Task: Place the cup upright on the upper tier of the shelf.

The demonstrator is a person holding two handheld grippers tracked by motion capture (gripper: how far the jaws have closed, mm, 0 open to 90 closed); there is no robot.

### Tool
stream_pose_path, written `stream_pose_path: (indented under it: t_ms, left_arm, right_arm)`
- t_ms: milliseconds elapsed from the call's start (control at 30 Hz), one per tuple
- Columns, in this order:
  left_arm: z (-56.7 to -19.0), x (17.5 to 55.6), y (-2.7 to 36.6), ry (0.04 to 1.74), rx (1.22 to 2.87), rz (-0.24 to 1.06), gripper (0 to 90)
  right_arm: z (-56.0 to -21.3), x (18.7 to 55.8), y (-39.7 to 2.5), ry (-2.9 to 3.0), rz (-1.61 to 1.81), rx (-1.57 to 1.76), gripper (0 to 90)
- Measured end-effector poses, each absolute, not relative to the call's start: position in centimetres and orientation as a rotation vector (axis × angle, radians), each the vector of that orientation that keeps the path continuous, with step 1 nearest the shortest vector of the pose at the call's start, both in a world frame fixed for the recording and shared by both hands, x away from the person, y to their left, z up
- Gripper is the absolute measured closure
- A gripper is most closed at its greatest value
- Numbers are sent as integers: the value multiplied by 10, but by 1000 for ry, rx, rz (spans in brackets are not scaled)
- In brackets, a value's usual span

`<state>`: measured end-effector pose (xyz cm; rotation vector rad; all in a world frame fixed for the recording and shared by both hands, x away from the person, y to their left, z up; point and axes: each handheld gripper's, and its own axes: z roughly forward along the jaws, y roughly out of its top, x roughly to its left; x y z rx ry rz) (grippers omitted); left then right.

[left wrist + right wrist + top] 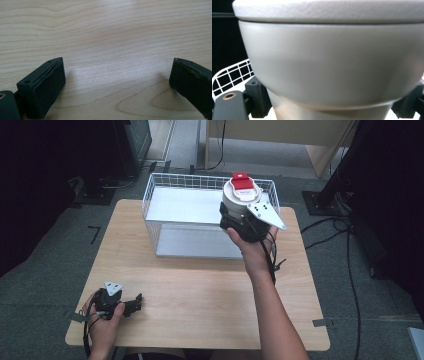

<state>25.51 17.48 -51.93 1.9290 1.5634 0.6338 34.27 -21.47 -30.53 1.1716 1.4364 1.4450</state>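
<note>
White cup (241, 197), red lid label unreadable, in right tongs (235, 222).

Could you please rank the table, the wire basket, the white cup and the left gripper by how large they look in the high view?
1. table
2. wire basket
3. white cup, lifted nearer the camera, so somewhat flattered
4. left gripper

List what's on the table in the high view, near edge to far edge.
Left gripper resting open on the wooden table → right gripper clamped on the white container with a red-tabbed lid → white wire basket.
</note>
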Motion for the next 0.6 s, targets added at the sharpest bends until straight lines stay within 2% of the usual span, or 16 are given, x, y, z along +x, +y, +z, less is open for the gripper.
stream_pose_path:
  t_ms: [600]
  left_arm:
    - [-519,255,175,1564,1929,633,9]
  right_arm:
    - [-310,395,-188,1458,1393,1205,114]
